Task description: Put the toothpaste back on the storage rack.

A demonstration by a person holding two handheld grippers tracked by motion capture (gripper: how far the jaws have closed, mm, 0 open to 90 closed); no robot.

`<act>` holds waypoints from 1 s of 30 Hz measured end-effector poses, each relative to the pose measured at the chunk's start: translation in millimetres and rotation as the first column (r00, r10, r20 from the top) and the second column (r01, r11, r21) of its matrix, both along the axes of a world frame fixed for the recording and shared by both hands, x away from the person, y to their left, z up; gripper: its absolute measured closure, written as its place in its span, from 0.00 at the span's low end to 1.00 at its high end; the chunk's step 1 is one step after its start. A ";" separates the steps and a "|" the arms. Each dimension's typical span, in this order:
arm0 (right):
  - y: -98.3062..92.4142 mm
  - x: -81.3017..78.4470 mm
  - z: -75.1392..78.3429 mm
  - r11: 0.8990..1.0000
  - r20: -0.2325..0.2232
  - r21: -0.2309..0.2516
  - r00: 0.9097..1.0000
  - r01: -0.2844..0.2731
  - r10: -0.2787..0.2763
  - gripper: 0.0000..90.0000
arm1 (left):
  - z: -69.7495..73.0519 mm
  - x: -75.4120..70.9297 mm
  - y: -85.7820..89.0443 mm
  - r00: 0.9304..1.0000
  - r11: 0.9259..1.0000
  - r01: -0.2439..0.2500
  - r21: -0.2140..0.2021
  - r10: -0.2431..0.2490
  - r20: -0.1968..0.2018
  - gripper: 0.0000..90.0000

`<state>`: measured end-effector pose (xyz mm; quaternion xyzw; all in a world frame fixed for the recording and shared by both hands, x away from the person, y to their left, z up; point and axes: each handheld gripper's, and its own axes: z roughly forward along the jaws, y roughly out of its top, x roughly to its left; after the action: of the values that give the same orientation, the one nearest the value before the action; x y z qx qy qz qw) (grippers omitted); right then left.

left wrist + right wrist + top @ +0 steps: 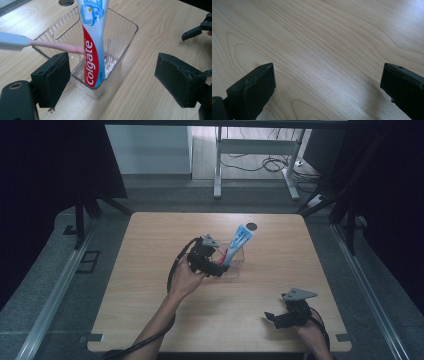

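Note:
A clear plastic cup (125, 35) stands on the wooden table (150, 270). A red, white and blue Colgate toothpaste tube (93, 50) stands in it and leans out over the far rim. Beside the tube, a pink toothbrush (55, 46) with a white end slants out to the left. My left gripper (117, 77) is open, its pads (58, 75) on either side of the cup's near corner, touching nothing. From above, the left gripper (216, 264) sits just left of the cup (239, 262) and tube (240, 240). My right gripper (275, 320) is open and empty near the front right edge.
A round hole (251, 226) in the tabletop lies just beyond the cup. The right gripper (200, 27) is far from the cup over bare wood (324, 50). Black curtains flank the table and a desk frame (255, 160) stands on the floor beyond it.

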<state>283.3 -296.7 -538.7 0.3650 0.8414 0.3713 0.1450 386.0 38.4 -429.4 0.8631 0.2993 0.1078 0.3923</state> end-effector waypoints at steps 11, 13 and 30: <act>0.6 0.0 -0.4 1.000 0.002 -0.005 1.000 0.000 0.000 0.00 | 1.8 -11.8 11.9 1.000 1.000 0.003 -0.020 -0.003 0.012 0.15; 0.7 0.2 -0.6 1.000 0.002 -0.005 1.000 -0.001 0.001 0.00 | 0.9 -13.6 14.2 1.000 1.000 0.001 -0.024 -0.001 0.013 0.15; 1.3 0.1 -1.1 1.000 -0.002 -0.011 1.000 -0.004 0.004 0.00 | -8.7 -29.6 34.5 1.000 0.999 -0.006 -0.036 0.006 0.017 0.15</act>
<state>283.3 -295.5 -539.7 0.3631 0.8442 0.3665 0.1453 356.3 72.9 -438.1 0.8541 0.3004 0.1110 0.4098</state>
